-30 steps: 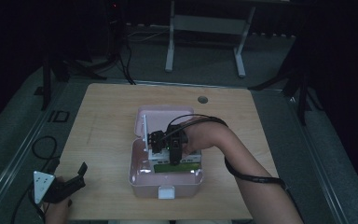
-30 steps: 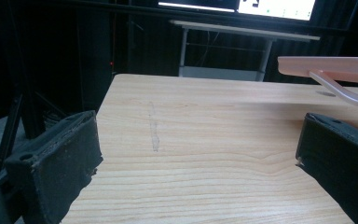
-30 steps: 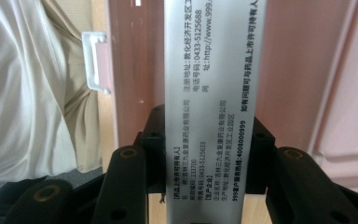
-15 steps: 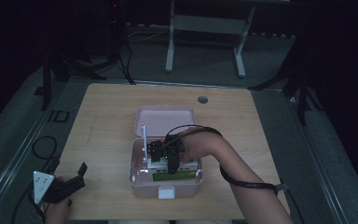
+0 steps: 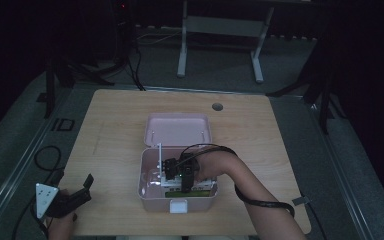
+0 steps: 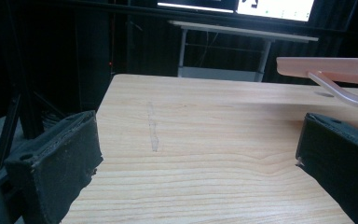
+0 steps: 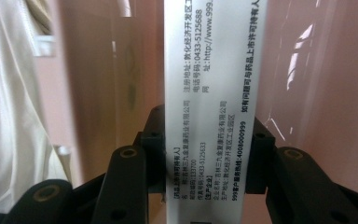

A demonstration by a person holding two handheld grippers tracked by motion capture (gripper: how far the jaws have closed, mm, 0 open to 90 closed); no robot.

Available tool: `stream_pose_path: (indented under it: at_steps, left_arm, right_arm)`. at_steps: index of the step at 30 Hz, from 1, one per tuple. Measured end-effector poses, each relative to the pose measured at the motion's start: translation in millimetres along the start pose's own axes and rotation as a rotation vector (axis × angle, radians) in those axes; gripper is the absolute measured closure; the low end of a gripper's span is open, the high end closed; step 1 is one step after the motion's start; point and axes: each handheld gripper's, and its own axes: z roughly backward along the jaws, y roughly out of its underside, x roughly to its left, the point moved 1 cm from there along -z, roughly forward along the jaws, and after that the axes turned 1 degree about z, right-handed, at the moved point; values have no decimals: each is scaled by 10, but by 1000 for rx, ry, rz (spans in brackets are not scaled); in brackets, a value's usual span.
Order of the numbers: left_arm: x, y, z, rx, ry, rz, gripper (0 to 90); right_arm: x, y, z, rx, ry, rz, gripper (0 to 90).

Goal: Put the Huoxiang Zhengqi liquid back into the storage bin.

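Sitting clamped between the two black jaws in the right gripper view is a white carton [image 7: 209, 112], a narrow face printed with black Chinese text, a phone number and a web address. The jaws press on its two long sides, and pink plastic walls rise close on either side of it. To its left in that view hangs something pale and cloth-like; what it is cannot be told.

From the high view, the right gripper [image 5: 180, 175] reaches down into a pink box [image 5: 150, 192] that stands near the front middle of the table [image 5: 110, 130]. The box lid [image 5: 177, 129] lies open, tipped back on the far side. Other white and green packs lie in the box beside the gripper, too small to read. The right forearm crosses the box's right rim.

The left gripper [image 5: 72, 197] hovers at the table's front left corner, well apart from the box. In the left gripper view its jaws stand wide apart with bare wood between them, holding nothing, and the lid's edge [image 6: 326, 67] shows at upper right.
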Motion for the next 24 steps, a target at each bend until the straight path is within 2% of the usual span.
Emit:
stream_pose_path:
  at_steps: [8,13,23,24]
  left_arm:
    - [-1,0,0,0,0,-1,3]
    - [-3,0,0,1,1,-2,3]
    - [-2,0,0,1,2,-3,3]
    - [-2,0,0,1,2,-3,3]
  right_arm:
    - [-6,32,-210,12,-5,-11,617]
    - [1,38,-310,30,-3,-2,617]
    - [0,62,-284,13,-11,10,596]
    - [3,73,-247,10,-16,6,572]
